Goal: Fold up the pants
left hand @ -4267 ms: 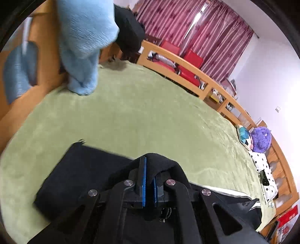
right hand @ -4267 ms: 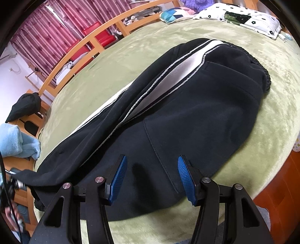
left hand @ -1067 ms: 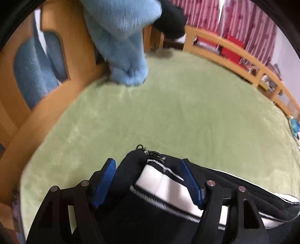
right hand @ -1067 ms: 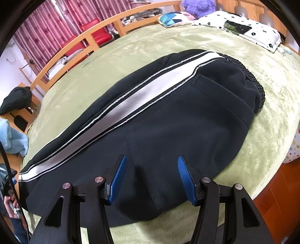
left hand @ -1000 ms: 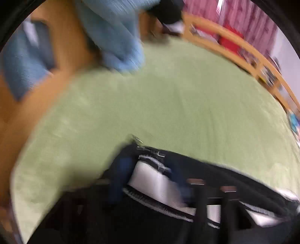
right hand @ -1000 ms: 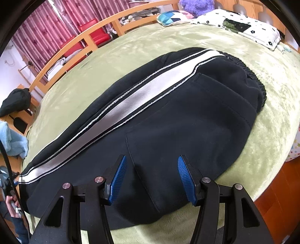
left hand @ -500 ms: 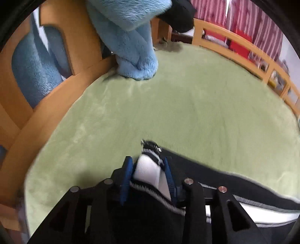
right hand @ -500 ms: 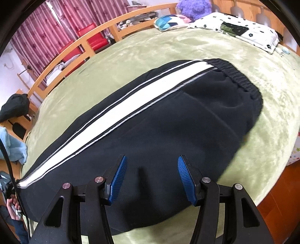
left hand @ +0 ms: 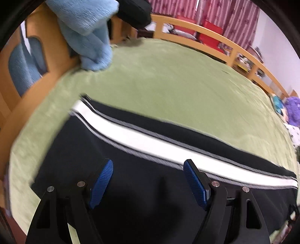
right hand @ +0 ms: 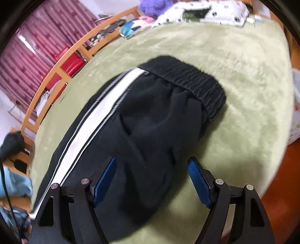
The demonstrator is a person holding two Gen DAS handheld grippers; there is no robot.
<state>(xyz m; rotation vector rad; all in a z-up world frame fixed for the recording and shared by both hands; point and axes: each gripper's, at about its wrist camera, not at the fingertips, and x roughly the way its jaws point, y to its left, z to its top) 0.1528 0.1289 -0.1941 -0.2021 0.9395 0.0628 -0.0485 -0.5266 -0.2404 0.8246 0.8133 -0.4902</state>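
Note:
Black pants [left hand: 131, 180] with a white side stripe [left hand: 142, 140] lie flat and stretched out on a green blanket [left hand: 178, 80]. My left gripper [left hand: 148, 180] is open and empty above the leg end, near the hem. My right gripper [right hand: 151, 180] is open and empty above the hip part [right hand: 153, 127], just short of the elastic waistband [right hand: 198, 86]. The stripe [right hand: 93, 120] runs away to the left in the right wrist view.
A wooden bed rail [left hand: 215, 41] runs along the far side. A light blue fleece [left hand: 88, 32] hangs over the footboard at the left. A spotted pillow [right hand: 211, 11] and a purple plush [right hand: 153, 5] lie by the headboard. The blanket's near edge [right hand: 271, 142] drops to the floor.
My left gripper was shut on the striped hem half a second ago; it has opened, let go and pulled back. My right gripper has swung towards the waistband.

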